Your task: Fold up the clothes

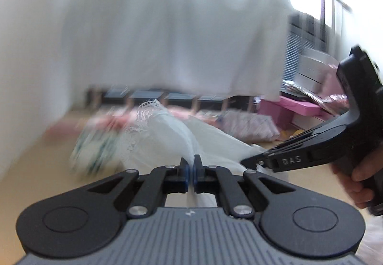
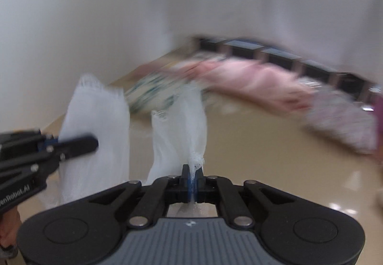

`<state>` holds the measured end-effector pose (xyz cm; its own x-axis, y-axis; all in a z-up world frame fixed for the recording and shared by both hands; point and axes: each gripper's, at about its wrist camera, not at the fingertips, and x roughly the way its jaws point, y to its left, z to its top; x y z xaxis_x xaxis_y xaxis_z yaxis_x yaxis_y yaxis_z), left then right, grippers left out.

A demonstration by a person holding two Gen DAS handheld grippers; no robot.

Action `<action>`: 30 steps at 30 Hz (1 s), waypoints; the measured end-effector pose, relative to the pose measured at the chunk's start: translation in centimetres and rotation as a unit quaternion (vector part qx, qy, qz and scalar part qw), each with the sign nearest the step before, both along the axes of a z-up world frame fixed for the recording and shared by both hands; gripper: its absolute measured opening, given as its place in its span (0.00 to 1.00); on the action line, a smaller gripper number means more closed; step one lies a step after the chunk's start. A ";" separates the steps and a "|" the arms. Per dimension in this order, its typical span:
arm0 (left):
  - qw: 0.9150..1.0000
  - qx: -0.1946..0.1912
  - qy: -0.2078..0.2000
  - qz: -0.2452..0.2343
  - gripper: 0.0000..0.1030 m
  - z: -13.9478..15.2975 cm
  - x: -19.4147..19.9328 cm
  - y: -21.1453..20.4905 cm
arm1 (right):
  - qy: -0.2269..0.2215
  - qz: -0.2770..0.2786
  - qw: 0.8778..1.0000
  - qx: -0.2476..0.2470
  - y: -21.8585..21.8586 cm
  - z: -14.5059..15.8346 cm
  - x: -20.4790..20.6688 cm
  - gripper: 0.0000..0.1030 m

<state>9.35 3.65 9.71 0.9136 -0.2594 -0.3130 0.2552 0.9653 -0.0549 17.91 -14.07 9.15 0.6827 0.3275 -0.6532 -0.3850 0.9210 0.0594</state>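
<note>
A white garment with lace trim (image 1: 162,135) hangs stretched between both grippers above a beige table (image 1: 36,164). My left gripper (image 1: 191,166) is shut on one edge of it, blue pads pressed on the fabric. In the right wrist view my right gripper (image 2: 192,172) is shut on another bunched edge of the white garment (image 2: 182,126). The right gripper (image 1: 250,161), held by a hand (image 1: 359,181), shows at the right of the left wrist view. The left gripper (image 2: 94,143) shows at the left of the right wrist view, clamped on a lace-edged fold. Both views are motion-blurred.
More clothes lie across the table's far side: a green-and-white patterned piece (image 2: 153,90), a pink garment (image 2: 251,80) and a pale printed one (image 2: 342,121). Pink boxes (image 1: 287,107) stand at the right. White curtains (image 1: 167,25) hang behind, with dark furniture below them.
</note>
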 end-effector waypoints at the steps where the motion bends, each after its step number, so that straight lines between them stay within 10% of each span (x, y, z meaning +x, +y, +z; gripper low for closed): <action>1: 1.000 0.011 -0.008 -0.016 0.03 0.6 2.2 -0.9 | -0.005 -0.022 1.000 0.003 -1.0 0.4 1.1 0.02; 4: 0.999 0.036 -0.008 -0.030 0.05 0.8 9.5 -2.9 | -0.008 -0.077 0.997 0.005 -2.9 0.5 5.2 0.02; 7: 0.992 0.092 0.084 0.014 0.44 -0.8 16.0 -5.3 | 0.021 -0.108 0.994 -0.021 -3.8 -1.4 10.8 0.16; 13: 0.993 0.091 0.075 -0.029 0.71 -0.6 8.1 -5.0 | 0.067 -0.072 0.994 0.047 -8.9 -0.6 5.8 0.38; 17: 0.988 0.092 0.084 -0.090 0.71 -1.8 -2.1 -7.0 | 0.044 0.002 0.998 0.048 -12.3 -0.4 -5.0 0.40; 22: 0.980 0.114 0.098 -0.129 0.69 -5.0 -9.9 -9.5 | 0.042 0.004 0.999 -0.006 -14.1 -4.1 -16.0 0.20; 26: 0.974 0.143 0.108 -0.136 0.42 -7.5 -14.1 -11.1 | 0.036 -0.064 0.997 -0.022 -14.6 -7.4 -20.2 0.19; 30: 0.974 0.161 0.086 -0.133 0.37 -8.6 -17.4 -10.5 | 0.033 -0.070 0.997 0.031 -12.3 -8.3 -23.4 0.12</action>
